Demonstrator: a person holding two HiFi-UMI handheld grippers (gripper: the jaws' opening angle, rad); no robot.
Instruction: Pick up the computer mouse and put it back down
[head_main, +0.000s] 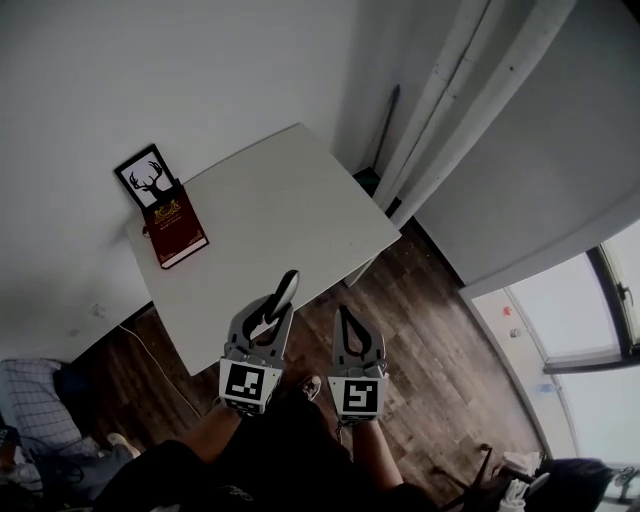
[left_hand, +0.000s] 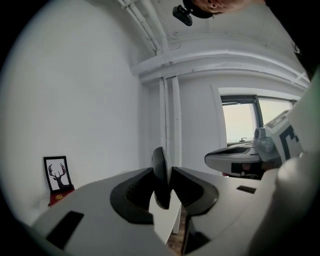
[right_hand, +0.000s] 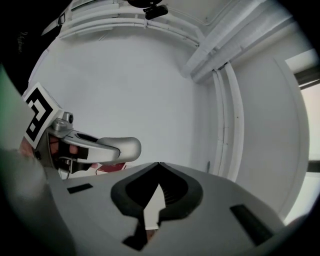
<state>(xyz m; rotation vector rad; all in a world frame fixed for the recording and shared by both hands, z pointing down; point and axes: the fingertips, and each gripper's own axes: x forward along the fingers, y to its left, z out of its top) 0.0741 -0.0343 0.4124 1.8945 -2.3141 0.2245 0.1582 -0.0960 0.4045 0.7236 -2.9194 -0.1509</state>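
Note:
A black computer mouse (head_main: 288, 285) is clamped on edge between the jaws of my left gripper (head_main: 277, 305), over the near edge of the white table (head_main: 290, 190). In the left gripper view the mouse (left_hand: 160, 175) stands upright between the two dark pads, which press on its sides. My right gripper (head_main: 344, 312) hovers just right of the left one, past the table's edge and over the floor. Its jaws meet at the tips (right_hand: 159, 164) with nothing between them. Each gripper shows in the other's view: the right gripper (left_hand: 240, 157) and the left gripper (right_hand: 100, 147).
A dark red book (head_main: 175, 230) and a framed deer picture (head_main: 148, 177) sit at the table's far left corner against the wall. White pipes (head_main: 440, 130) run up the wall to the right. Wooden floor (head_main: 430, 330) lies to the right, and a window (left_hand: 240, 125) is beyond.

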